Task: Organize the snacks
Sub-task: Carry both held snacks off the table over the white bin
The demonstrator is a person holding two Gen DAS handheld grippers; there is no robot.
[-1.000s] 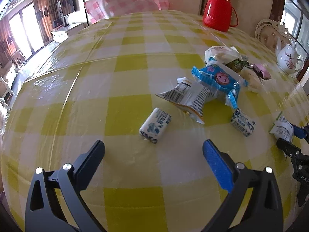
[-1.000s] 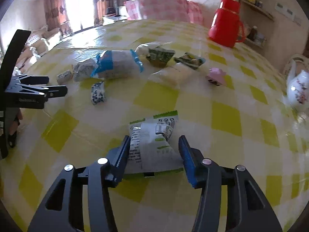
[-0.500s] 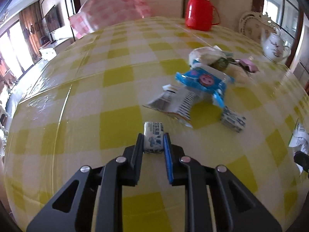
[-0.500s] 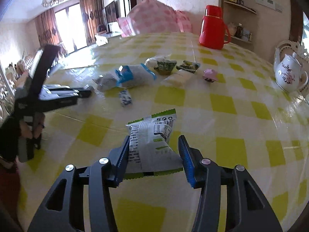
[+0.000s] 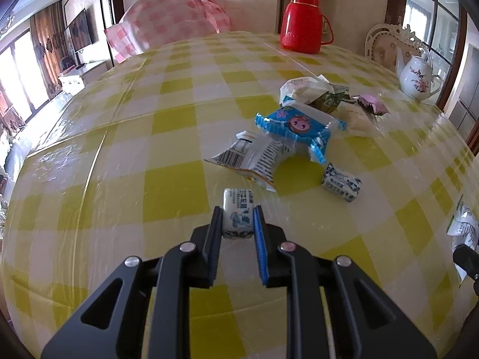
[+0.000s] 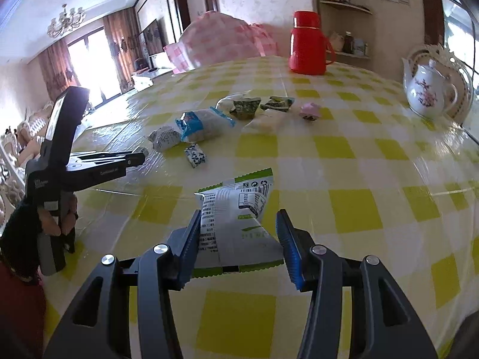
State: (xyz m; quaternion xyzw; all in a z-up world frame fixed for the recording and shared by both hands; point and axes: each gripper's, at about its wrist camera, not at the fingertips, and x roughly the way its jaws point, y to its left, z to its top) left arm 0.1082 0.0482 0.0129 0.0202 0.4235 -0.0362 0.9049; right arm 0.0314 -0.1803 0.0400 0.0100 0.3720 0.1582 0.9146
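Checked table [image 5: 125, 137]: left tool [image 5: 238, 220] grips one candy [image 5: 238, 209], right tool [image 6: 239, 227] one packet [image 6: 236, 224]

Home, dining/living rm. Table [image 5: 125, 137] w/ yellow-check cloth under clear plastic; red thermos [image 5: 302, 21] & floral china teapot [image 6: 428, 92] on it. Chandelier [image 6: 66, 24], heavy curtains [image 6: 54, 68] at big windows, wall TV [image 5: 79, 34], ornate white chair [image 5: 386, 42], wall shelf w/ jars [image 6: 344, 0].

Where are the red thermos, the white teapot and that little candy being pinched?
red thermos [image 5: 302, 27]: left wrist view, body.
white teapot [image 6: 431, 92]: right wrist view, belly.
small candy [image 5: 238, 212]: left wrist view, wrapper between the fingers.
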